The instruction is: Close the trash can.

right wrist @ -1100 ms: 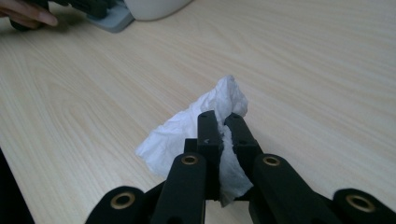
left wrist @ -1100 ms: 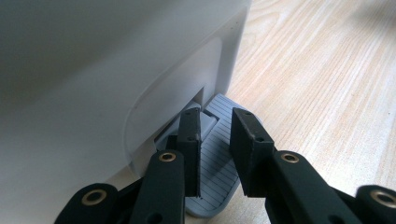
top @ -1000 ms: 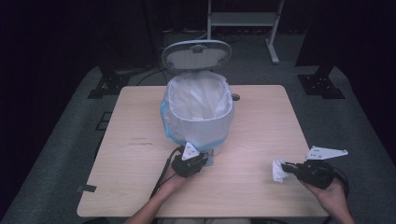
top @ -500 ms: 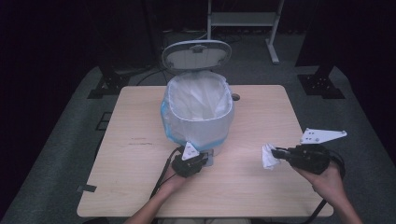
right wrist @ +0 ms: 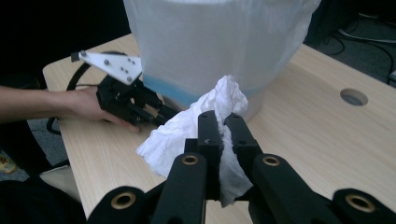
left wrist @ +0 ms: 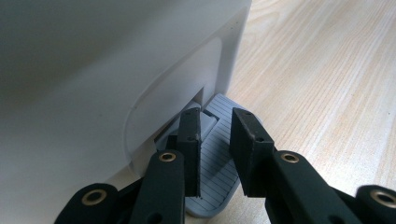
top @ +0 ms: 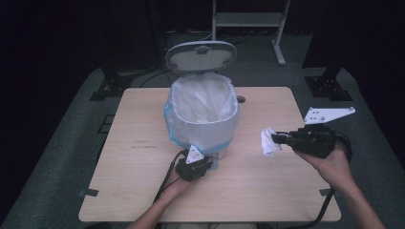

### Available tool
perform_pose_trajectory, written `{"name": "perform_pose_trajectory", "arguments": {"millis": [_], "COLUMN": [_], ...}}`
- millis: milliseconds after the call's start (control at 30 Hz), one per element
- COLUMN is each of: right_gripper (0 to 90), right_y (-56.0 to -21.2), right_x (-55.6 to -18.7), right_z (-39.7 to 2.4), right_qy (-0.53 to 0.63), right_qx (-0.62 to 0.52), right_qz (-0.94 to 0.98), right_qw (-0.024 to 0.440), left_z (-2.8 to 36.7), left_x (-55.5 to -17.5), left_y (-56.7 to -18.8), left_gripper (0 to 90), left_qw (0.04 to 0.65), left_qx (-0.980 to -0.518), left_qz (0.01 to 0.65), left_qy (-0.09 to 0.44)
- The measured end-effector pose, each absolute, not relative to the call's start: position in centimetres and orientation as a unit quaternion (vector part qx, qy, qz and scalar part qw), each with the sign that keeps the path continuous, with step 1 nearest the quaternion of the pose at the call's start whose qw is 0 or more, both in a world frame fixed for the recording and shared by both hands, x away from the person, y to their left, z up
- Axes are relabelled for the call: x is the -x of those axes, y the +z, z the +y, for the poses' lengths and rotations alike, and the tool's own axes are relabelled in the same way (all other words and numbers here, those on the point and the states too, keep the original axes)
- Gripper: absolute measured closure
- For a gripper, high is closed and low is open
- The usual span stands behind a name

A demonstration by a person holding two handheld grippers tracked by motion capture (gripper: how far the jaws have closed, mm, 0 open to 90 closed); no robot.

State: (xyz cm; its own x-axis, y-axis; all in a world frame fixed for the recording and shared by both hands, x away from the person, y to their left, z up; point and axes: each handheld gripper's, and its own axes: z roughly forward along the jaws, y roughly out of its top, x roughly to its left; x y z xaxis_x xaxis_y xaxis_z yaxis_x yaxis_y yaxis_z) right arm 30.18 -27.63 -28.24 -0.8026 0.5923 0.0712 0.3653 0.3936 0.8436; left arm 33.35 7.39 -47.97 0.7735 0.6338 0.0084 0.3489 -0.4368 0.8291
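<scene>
The crumpled white tissue (top: 268, 142) is clamped in the right tongs (top: 282, 139) above the bench (top: 133, 157), to the right of the pedal bin (top: 203, 114) with lid (top: 201, 55) raised, while the left tongs (left wrist: 215, 140), jaws apart, press on its grey pedal (left wrist: 219, 163).

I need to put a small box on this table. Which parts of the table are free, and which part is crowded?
Bare wood lies between the bin and the table's left edge, and along the near edge between both forearms. The front middle is crowded: the left claw sits at the bin's pedal, while the right claw holds a tissue above the right side.
</scene>
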Motion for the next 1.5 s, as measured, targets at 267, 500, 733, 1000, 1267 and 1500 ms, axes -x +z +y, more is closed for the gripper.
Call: {"name": "perform_pose_trajectory", "arguments": {"millis": [267, 500, 733, 1000, 1267, 1500], "right_gripper": [85.9, 86.0, 86.0, 86.0, 86.0, 86.0], "right_y": [-25.6, -23.7, -22.2, -20.7, -19.9, -19.5], "right_x": [-31.4, -32.3, -33.4, -34.6, -35.4, -36.3], "right_z": [-26.0, -24.3, -22.9, -20.9, -19.3, -17.9], "right_qy": [0.472, 0.470, 0.469, 0.465, 0.460, 0.453], "right_qx": [-0.277, -0.267, -0.262, -0.254, -0.249, -0.249], "right_qz": [0.829, 0.834, 0.837, 0.842, 0.845, 0.849], "right_qw": [0.118, 0.113, 0.106, 0.105, 0.106, 0.107], "left_z": [7.4, 7.4, 7.4, 7.4, 7.4, 7.4], "left_x": [-33.4, -33.4, -33.4, -33.3, -33.4, -33.3], "left_y": [-48.0, -48.0, -48.0, -48.0, -48.0, -48.0], "left_gripper": [73.8, 73.8, 73.8, 73.8, 73.8, 73.8], "left_qw": [0.440, 0.441, 0.441, 0.441, 0.441, 0.440], "left_qx": [-0.832, -0.832, -0.832, -0.832, -0.832, -0.832], "left_qz": [0.295, 0.295, 0.295, 0.295, 0.295, 0.295], "left_qy": [0.161, 0.162, 0.161, 0.162, 0.162, 0.161]}}
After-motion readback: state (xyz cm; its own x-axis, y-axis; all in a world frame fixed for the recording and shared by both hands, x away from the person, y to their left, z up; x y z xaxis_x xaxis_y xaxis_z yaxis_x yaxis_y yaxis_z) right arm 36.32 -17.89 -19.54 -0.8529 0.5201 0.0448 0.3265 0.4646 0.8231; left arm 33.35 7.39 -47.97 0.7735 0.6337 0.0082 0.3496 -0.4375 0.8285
